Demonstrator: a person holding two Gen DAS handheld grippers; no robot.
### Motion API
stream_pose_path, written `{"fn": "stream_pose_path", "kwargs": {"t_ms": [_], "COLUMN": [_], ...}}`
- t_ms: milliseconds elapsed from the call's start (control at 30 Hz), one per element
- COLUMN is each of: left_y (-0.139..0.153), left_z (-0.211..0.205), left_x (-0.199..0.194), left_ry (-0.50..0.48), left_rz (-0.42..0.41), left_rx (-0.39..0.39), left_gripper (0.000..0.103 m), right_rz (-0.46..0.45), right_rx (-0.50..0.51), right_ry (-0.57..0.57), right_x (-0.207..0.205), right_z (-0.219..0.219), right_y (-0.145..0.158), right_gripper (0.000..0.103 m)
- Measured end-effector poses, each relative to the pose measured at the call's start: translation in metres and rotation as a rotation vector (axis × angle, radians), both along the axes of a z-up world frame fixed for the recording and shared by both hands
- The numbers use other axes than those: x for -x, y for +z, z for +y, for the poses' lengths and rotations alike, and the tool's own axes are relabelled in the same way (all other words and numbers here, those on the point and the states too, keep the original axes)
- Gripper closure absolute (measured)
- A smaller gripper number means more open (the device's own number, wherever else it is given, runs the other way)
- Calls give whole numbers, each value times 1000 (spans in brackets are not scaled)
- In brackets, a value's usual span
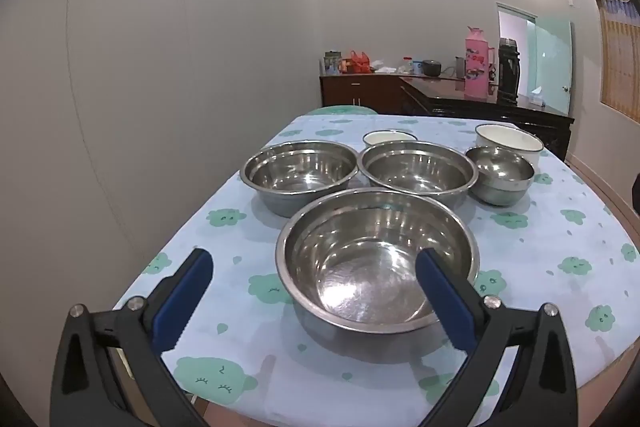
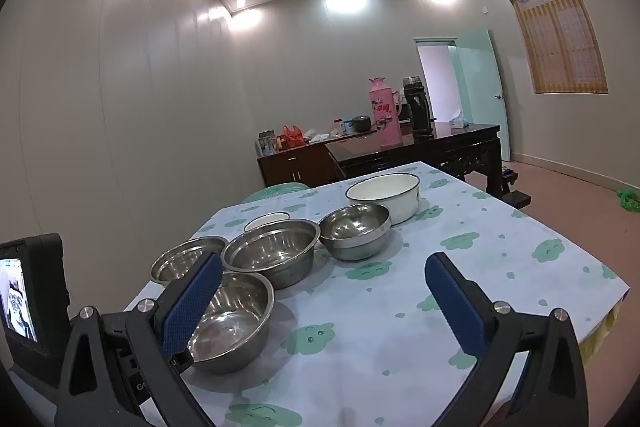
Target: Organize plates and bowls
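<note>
- The left gripper is standing with its fingers spread wide and holding nothing; the nearest steel bowl is sitting on the table just ahead, its near right rim showing behind the right-hand finger, with no contact that I can see.
- The right gripper is likewise gaping wide and empty, hovering over bare cloth; that same nearest bowl is lying behind its left-hand finger.
- Beyond the left fingers, two more steel bowls are sitting side by side: one ahead to the left, one ahead.
- Further right, a small steel bowl is resting just beside a white enamel bowl; a second white dish is peeking out behind the middle bowl.
- I am judging the steel bowls light, stiff and slippery: polished walls curving away are giving the pads little to bite on. Pinching the rolled rim, one finger inside and one outside, looks the safest hold.
- The enamel bowl is probably heavier and may chip if knocked, so nesting is calling for a gentle set-down.
</note>
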State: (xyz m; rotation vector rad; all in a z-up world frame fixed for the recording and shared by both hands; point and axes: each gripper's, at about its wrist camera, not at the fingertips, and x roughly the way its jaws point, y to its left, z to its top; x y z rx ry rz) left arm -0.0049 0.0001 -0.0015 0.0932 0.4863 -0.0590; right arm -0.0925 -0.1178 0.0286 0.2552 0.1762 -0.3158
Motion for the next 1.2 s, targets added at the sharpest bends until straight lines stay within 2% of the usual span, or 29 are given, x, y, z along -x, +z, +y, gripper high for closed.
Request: {"fn": "stream_pose_path", "kwargs": {"t_ms": [1200], "left_y": [2], "left_z": [2], "left_x": [-3], "left_ry": [4], "left_rz": [8], "left_rx": [4], "left_gripper": [0], "right_rz": [19], "right_rx": [6], "right_ry": [4], "right_x": [-10], "right_z": [-2], "right_y": [-6], "right_gripper": [0]}}
